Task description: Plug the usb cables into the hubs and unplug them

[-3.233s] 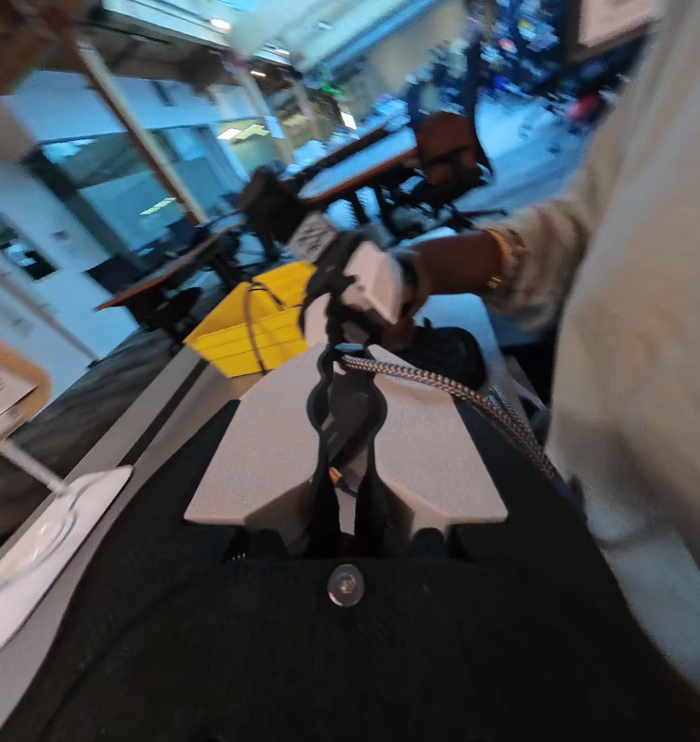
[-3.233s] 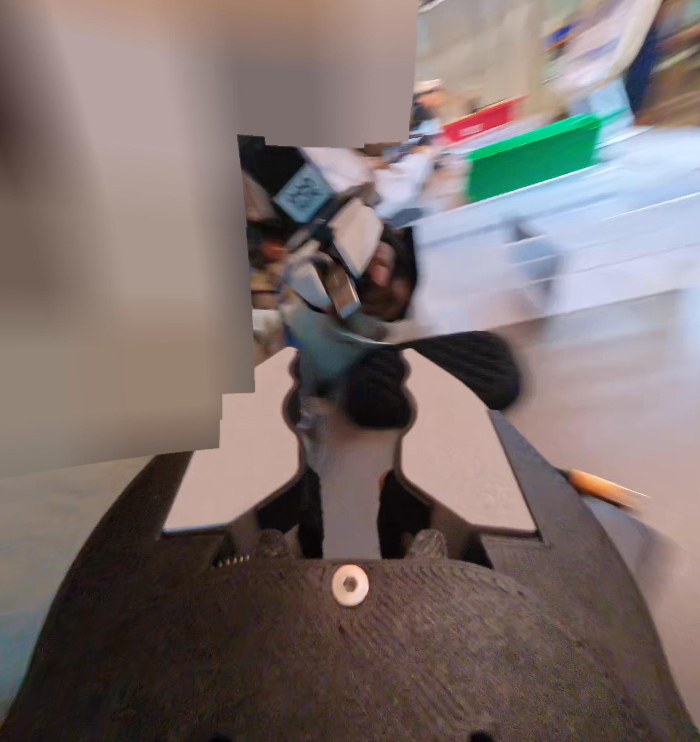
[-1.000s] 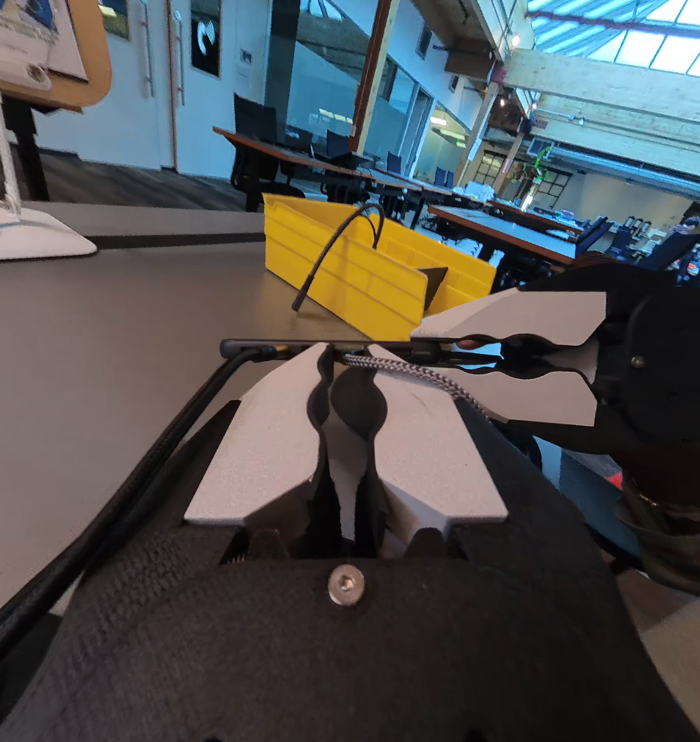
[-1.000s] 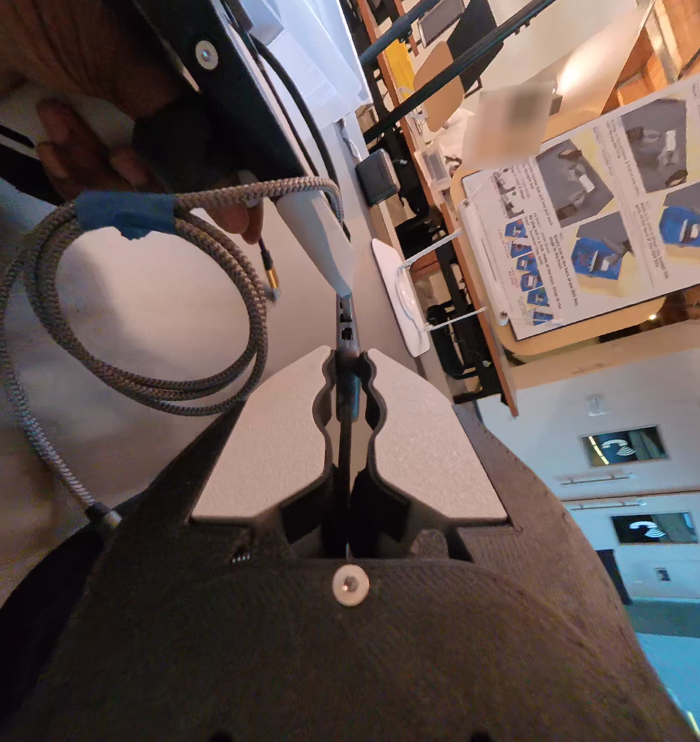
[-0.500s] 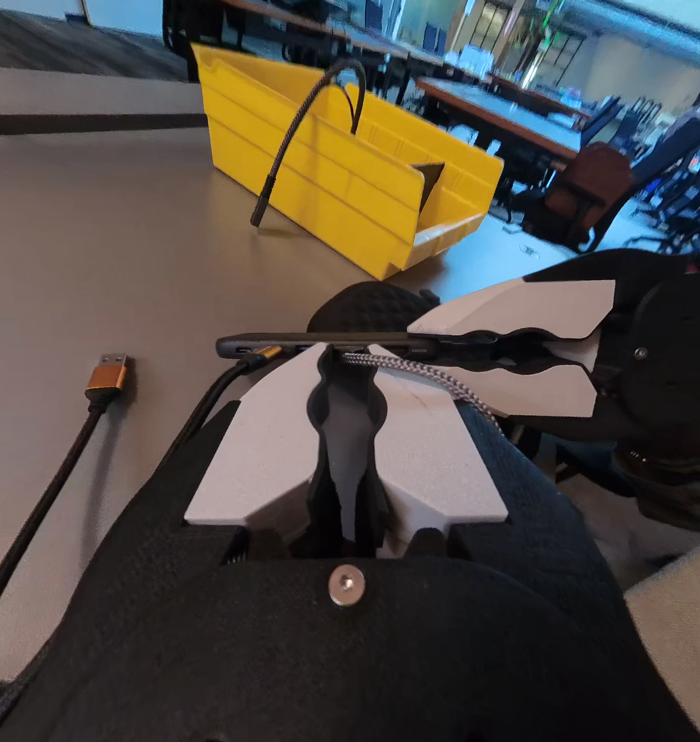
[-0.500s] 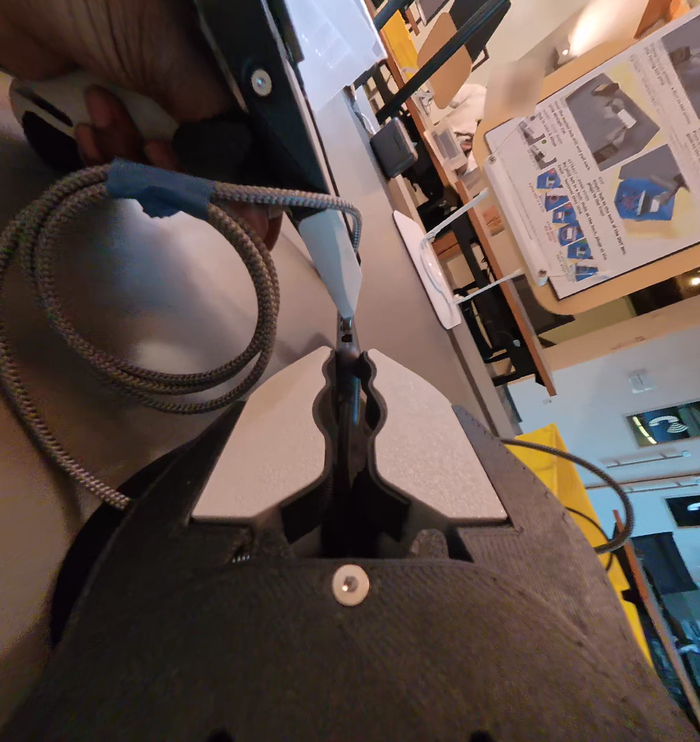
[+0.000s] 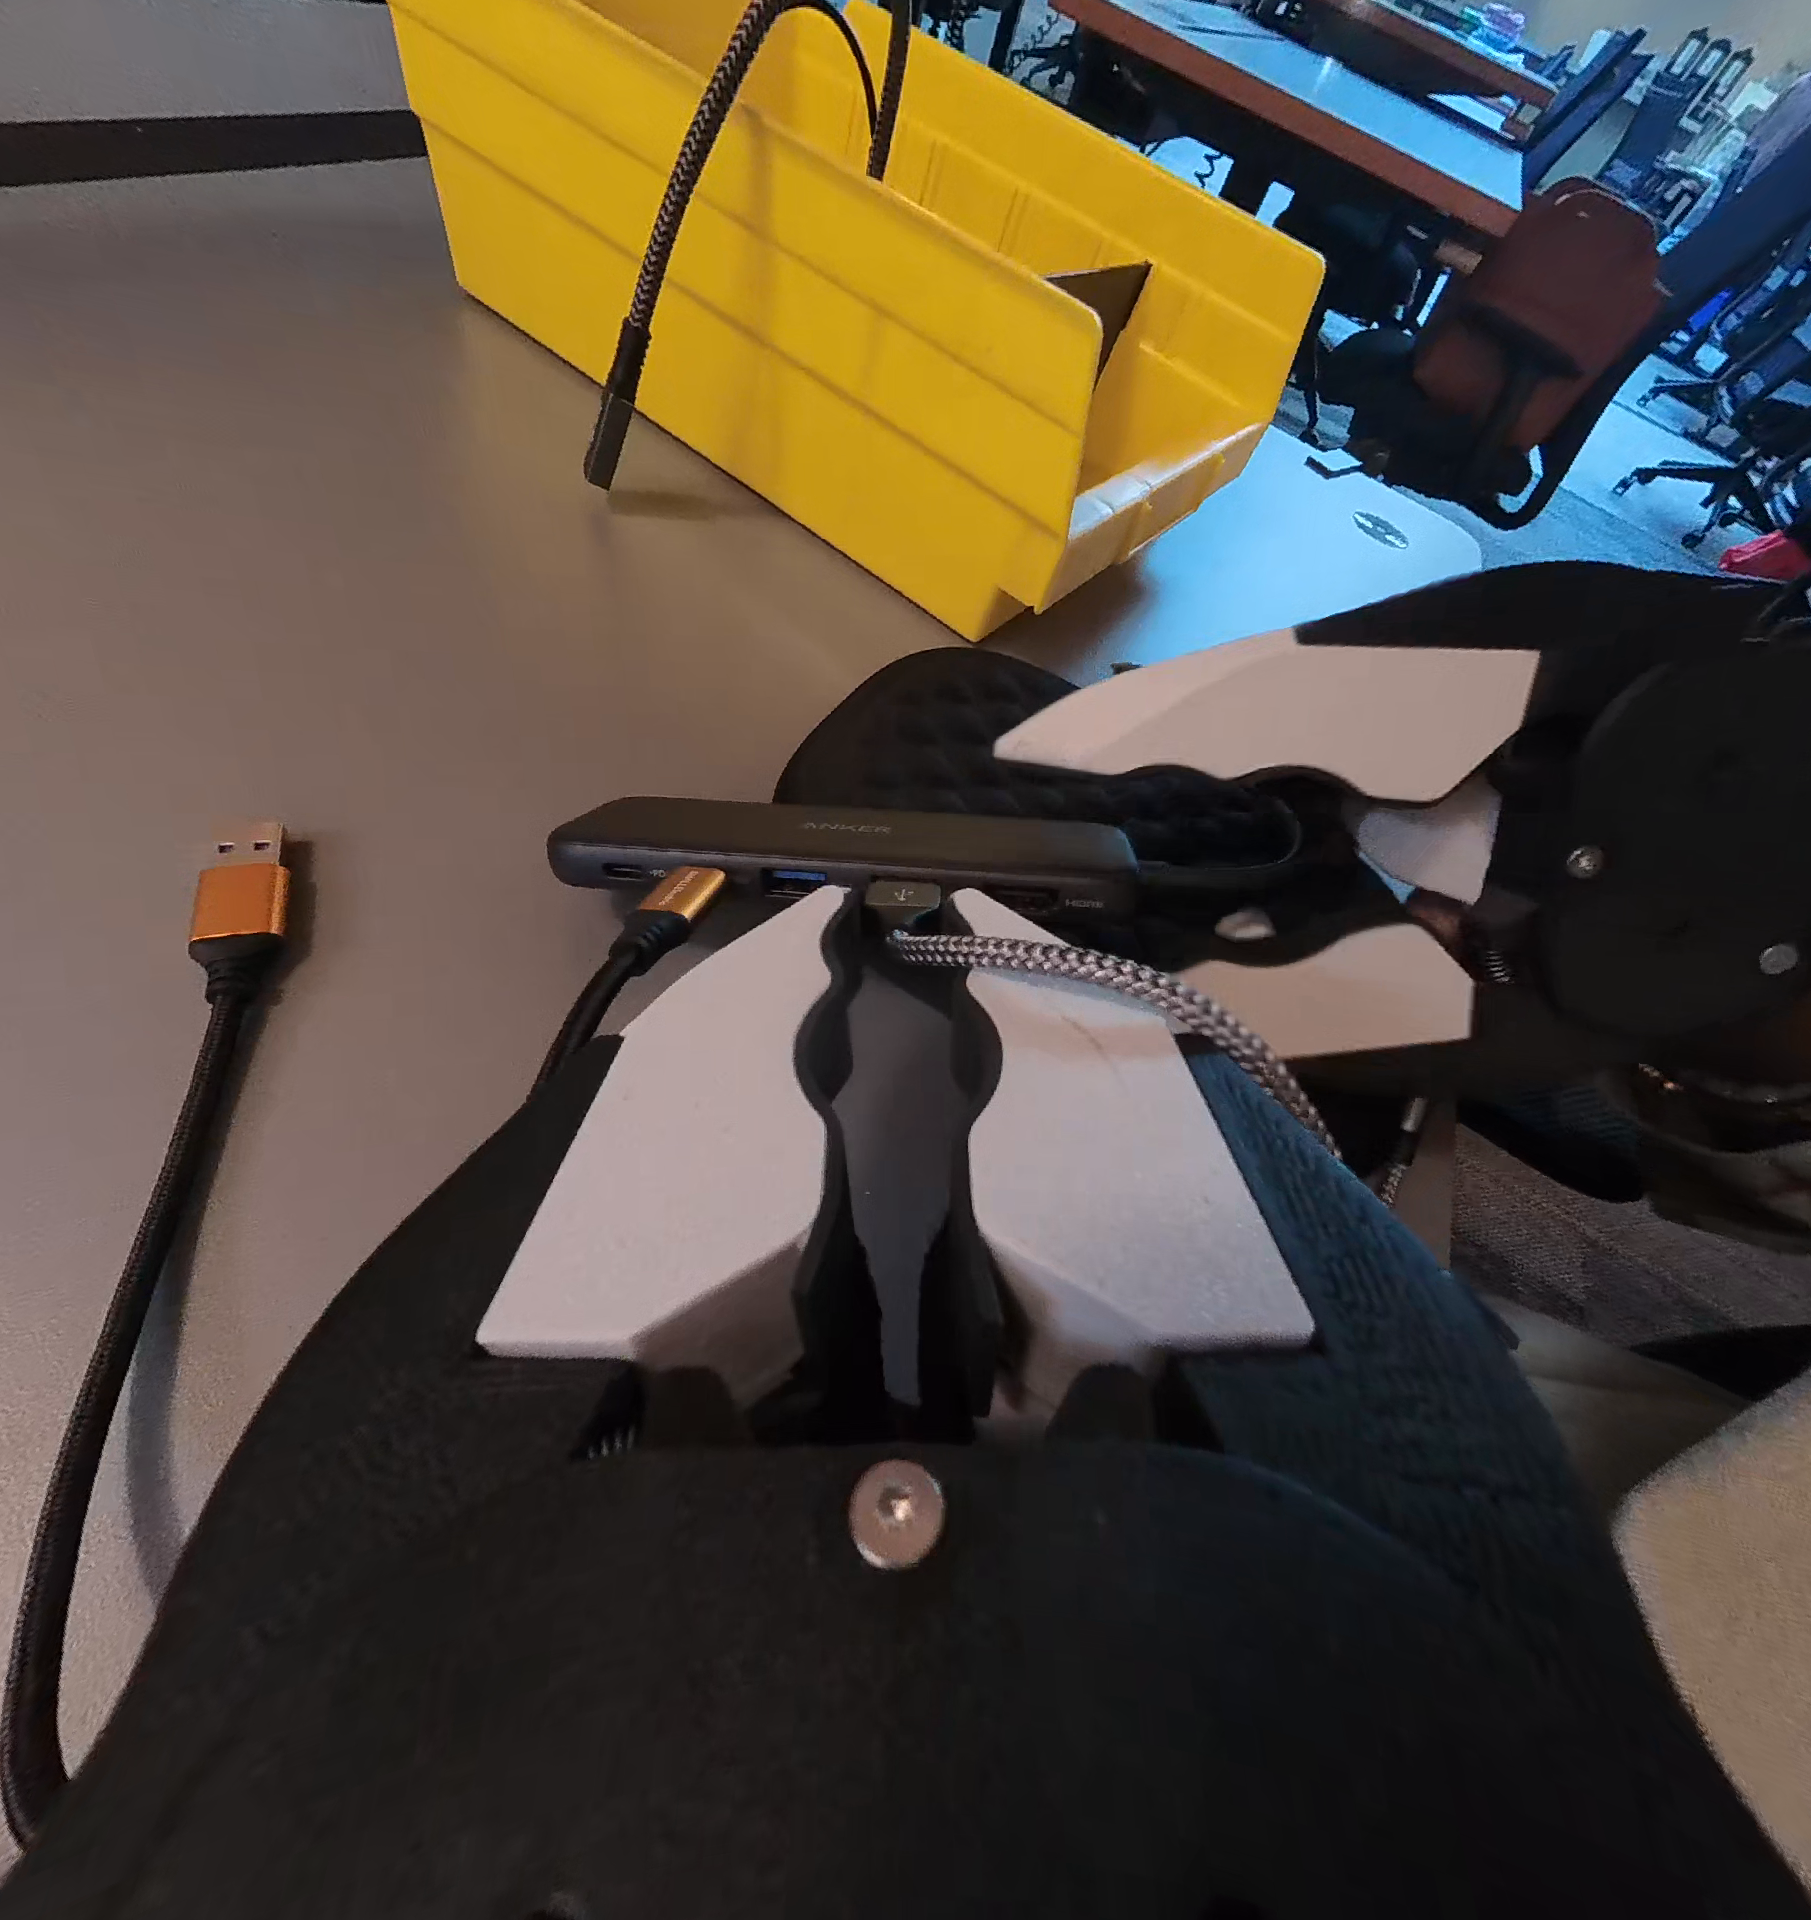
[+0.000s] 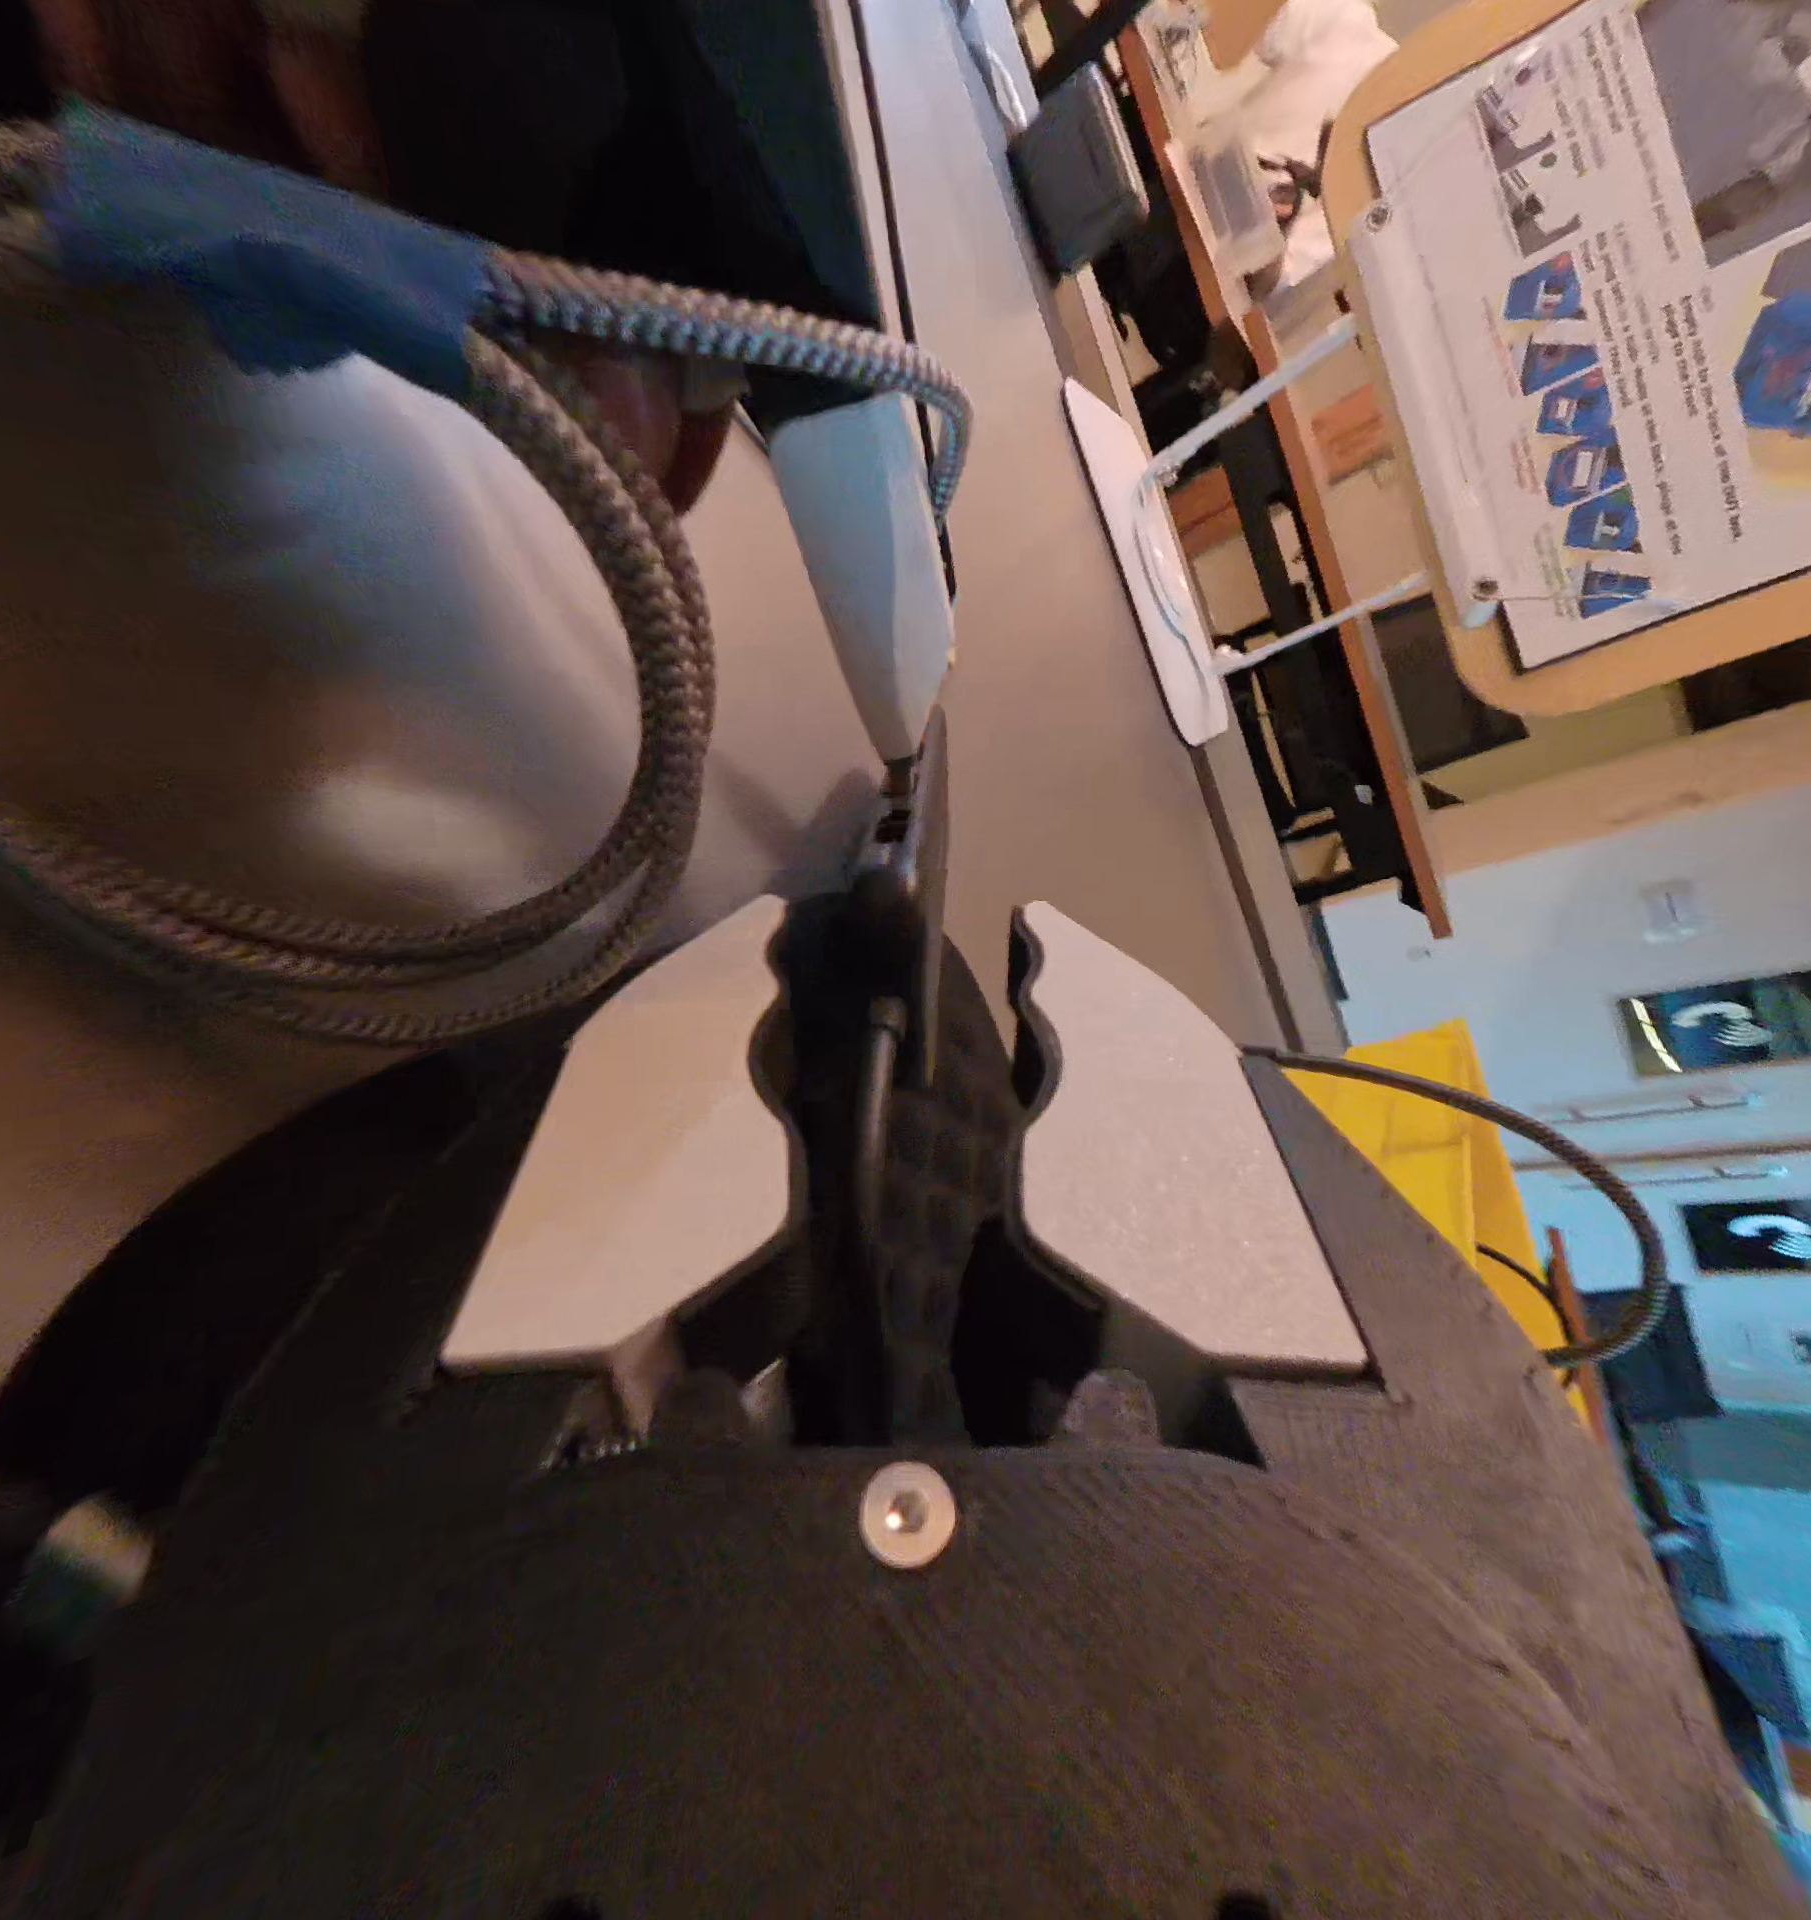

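The hub (image 7: 839, 831) is seen at the middle of the left wrist view, a flat dark bar lying just above the grey table (image 7: 257, 520). Its long axis runs left to right across the frame, slightly tilted, and its row of ports faces the camera. An orange-collared plug (image 7: 681, 896) sits in a port near the left end; a grey plug (image 7: 903, 894) with a braided cable (image 7: 1119, 987) sits near the middle.

The grey plug is pinched at the tips of the left gripper (image 7: 901, 920), whose jaws are closed on it. The right gripper (image 7: 1244, 862) enters from the right of the frame; its jaws stand apart around the hub's right end and its black pouch (image 7: 922, 727) — no longer a firm clamp, judging by the gap in the right wrist view, where the hub (image 8: 916, 831) is seen edge-on between spread fingers.

The step in hand is judged to be seating or pulling the grey plug. It is done well if the plug is moved straight along the port's axis, toward or away from the camera, with no twisting — and the hub should be steadied first, or it will be dragged along.

A second orange plug (image 7: 241, 883) lies loose at left. A yellow bin (image 7: 880, 312) stands in the upper middle, a cable (image 7: 662, 260) hanging over its wall.
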A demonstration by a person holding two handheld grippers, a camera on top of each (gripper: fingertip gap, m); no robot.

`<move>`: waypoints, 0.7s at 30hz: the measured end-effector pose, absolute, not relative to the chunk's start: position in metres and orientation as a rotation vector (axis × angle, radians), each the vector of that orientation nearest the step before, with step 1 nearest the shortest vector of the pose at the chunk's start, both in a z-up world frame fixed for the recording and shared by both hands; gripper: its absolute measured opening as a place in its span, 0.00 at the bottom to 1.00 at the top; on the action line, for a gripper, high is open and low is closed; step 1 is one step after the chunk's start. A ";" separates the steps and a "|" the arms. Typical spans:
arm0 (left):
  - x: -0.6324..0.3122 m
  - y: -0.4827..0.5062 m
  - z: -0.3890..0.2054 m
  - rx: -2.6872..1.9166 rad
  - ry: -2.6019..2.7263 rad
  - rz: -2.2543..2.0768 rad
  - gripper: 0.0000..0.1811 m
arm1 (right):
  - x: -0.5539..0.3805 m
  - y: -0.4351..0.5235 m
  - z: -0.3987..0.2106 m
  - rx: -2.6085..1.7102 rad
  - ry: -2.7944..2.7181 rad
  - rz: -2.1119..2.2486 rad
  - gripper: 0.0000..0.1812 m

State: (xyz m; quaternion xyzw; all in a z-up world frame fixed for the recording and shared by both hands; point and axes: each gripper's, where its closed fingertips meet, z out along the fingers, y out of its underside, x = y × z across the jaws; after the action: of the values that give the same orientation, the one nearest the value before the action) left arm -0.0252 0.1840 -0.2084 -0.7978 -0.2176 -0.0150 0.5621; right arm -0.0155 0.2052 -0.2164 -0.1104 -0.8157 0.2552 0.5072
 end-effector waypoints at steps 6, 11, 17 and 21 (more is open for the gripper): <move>-0.027 0.180 -0.203 -1.828 -0.535 -0.050 0.08 | -0.030 0.205 -0.212 -0.130 -1.899 0.440 0.07; -0.021 0.171 -0.182 -1.765 -0.477 -0.020 0.08 | -0.022 0.193 -0.186 0.044 -1.811 0.469 0.06; -0.014 0.164 -0.164 -1.725 -0.335 -0.086 0.08 | -0.011 0.181 -0.165 0.157 -1.792 0.506 0.06; -0.004 0.154 -0.151 -1.620 -0.289 -0.323 0.08 | 0.003 0.162 -0.148 0.224 -1.768 0.592 0.06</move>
State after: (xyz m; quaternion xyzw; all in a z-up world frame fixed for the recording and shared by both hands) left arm -0.0040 0.1544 -0.1514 -0.7183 -0.1281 -0.1431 0.6686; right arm 0.0027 0.1615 -0.1480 0.0961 -0.7596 0.2544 0.5909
